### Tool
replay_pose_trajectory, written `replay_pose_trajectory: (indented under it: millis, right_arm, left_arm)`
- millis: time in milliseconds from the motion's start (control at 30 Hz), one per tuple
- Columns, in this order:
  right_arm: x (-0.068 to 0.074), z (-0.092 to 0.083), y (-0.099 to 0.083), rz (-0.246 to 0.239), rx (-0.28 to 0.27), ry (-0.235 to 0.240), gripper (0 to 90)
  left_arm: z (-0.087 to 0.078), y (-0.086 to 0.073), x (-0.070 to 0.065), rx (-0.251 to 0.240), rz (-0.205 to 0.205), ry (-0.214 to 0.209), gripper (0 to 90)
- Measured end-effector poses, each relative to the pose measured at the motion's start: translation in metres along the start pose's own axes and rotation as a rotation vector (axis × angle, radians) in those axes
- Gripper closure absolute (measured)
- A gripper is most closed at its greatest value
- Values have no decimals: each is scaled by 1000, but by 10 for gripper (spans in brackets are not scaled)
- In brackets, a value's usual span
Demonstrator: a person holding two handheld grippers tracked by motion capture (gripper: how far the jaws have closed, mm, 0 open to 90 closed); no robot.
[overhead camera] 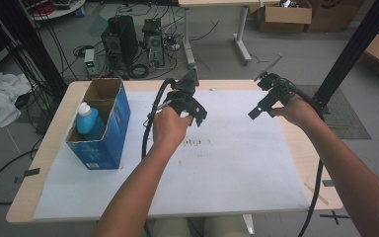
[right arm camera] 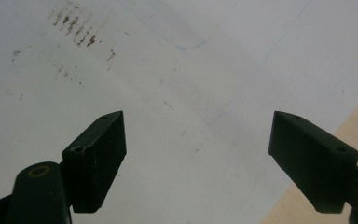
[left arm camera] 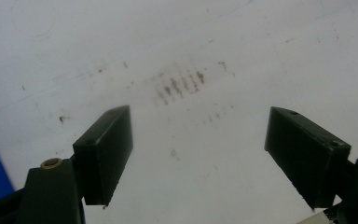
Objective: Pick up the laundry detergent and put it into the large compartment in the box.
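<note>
**Both my tools held open above a white sheet, nothing gripped**

I am at a pale wooden desk (overhead camera: 54, 123) covered for the most part by a large white sheet (overhead camera: 237, 168). My left hand (overhead camera: 170, 126) holds the left tool (overhead camera: 197, 116) above the middle of the sheet, toward the far edge. Its two black jaws stand wide apart with nothing between them, and below them, in the left gripper view, lies a cluster of small brown smudges (left arm camera: 179, 86).

My right hand (overhead camera: 298, 111) holds the right tool (overhead camera: 256, 111) above the far right part of the sheet, well apart from the left one. Its jaws are also spread wide and empty. In the right gripper view they hang over the white sheet near its edge, where the bare wood begins.

At the left side of the desk stands an open blue cardboard box (overhead camera: 106, 136). Inside it is a blue bottle (overhead camera: 89, 123) with a white cap, standing upright. Both tools are well away from the box.
</note>
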State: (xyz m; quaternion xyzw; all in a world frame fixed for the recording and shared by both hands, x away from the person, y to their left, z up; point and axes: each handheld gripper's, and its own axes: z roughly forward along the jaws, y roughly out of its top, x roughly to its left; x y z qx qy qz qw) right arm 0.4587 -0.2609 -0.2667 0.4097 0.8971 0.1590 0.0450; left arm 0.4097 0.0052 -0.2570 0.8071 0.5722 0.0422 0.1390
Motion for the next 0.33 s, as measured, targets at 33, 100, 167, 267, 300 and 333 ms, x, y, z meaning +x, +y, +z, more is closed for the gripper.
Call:
replay_pose_trajectory:
  millis: [33,100,167,267,300,333]
  right_arm:
    - [0,0,0,-1,0,-1,190]
    - [0,0,0,-1,-2,-1,190]
    - [0,-1,0,-3,-3,-2,190]
    - [0,-1,0,-1,-4,-2,190]
    - [0,-1,0,0,-4,-2,190]
    - [0,-1,-1,1,-3,-2,190]
  left_arm:
    - [0,0,0,-4,-5,-2,240]
    - [-1,0,1,-6,-5,-3,241]
    - [-1,-1,1,-5,-7,-3,240]
    - [-1,-1,2,-7,-7,-1,241]
    - [-1,-1,2,-7,-7,-1,241]
    - [-2,-1,2,-7,-8,-1,241]
